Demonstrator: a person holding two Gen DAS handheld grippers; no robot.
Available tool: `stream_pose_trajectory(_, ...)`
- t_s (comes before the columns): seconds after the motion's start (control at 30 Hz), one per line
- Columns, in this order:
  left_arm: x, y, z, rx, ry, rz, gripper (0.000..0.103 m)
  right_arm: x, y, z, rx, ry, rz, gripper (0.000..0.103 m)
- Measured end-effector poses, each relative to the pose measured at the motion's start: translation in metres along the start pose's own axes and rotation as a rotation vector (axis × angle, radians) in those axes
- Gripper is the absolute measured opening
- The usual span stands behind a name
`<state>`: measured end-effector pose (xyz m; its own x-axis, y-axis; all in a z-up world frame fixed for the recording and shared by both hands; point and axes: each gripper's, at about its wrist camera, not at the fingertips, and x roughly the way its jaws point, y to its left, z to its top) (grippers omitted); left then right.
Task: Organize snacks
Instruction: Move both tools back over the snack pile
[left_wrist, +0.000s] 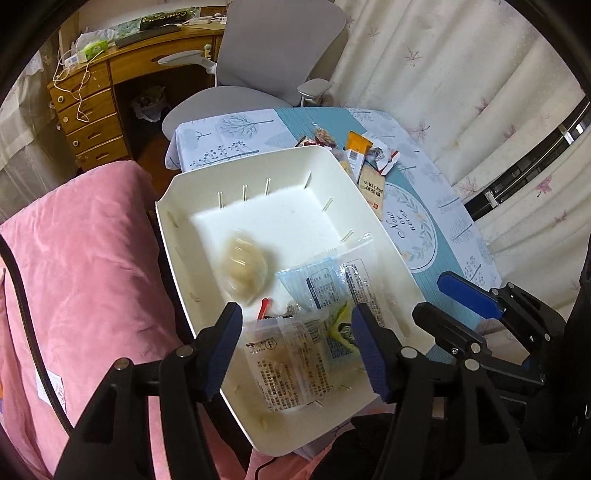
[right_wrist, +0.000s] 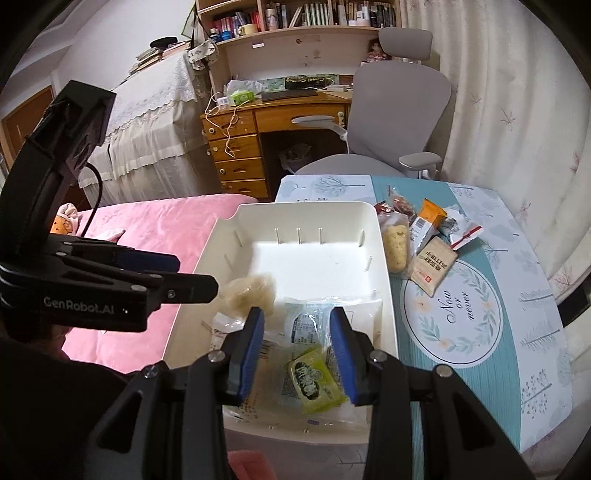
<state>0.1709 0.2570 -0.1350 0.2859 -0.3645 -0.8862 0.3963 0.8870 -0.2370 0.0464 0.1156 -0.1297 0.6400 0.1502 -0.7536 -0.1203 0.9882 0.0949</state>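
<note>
- Pink quilted fabric cover, soft and creased, lies at the far left beside the bin.
- Left gripper, black frame with 2 blue ribbed pads, hangs over the near end of the bin; its jaws stand wide apart and hold nothing.
- White rectangular plastic bin with slotted walls and a smooth floor sits on the table's left edge.
- Pale round bun in a clear wrapper, blurred, is at the bin's left wall.
- Clear crinkled printed packets lie flat in the bin's near half, with a pale blue striped sachet beside them.
- Green glossy sachet lies among the packets, below the right gripper.
- Right gripper, same build, hangs above the bin's near end with jaws wide and nothing between them.
- Loose snacks remain on the teal patterned tablecloth just right of the bin: a yellow crumbly snack bag, an orange packet and a beige flat cracker pack.
</note>
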Motion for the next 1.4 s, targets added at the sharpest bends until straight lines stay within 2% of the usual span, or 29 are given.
stream_pose_trajectory(0.23, 0.011, -0.005, -0.002, -0.002, 0.039, 0.004, 0.071, 0.002, -0.011, -0.007, 0.044, 0.041, -0.017, 0.042)
stream_pose_trajectory(0.4, 0.027, -0.026, -0.005, 0.020, 0.088, -0.021, 0.072, 0.003, -0.026, -0.020, 0.090, 0.081, -0.040, 0.043)
stream_pose_trajectory(0.53, 0.037, -0.044, -0.008, 0.060, 0.116, -0.011, 0.072, 0.005, -0.049, -0.032, 0.163, 0.111, -0.051, 0.043)
stream_pose_trajectory(0.67, 0.043, -0.062, -0.002, 0.053, 0.128, 0.003, 0.072, 0.008, -0.073, -0.039, 0.212, 0.131, -0.036, 0.043)
stream_pose_trajectory(0.93, 0.050, -0.120, 0.027, -0.004, 0.085, 0.058, 0.072, 0.008, -0.131, -0.029, 0.171, 0.133, 0.029, 0.044)
stream_pose_trajectory(1.03, 0.055, -0.145, 0.037, -0.046, 0.083, 0.070, 0.072, 0.005, -0.161, -0.022, 0.146, 0.137, 0.060, 0.044)
stream_pose_trajectory(1.17, 0.063, -0.179, 0.050, -0.079, 0.060, 0.105, 0.072, 0.001, -0.204, -0.010, 0.113, 0.132, 0.111, 0.051)
stream_pose_trajectory(1.4, 0.085, -0.222, 0.065, -0.176, 0.009, 0.129, 0.072, 0.002, -0.267, -0.007, 0.068, 0.150, 0.168, 0.052)
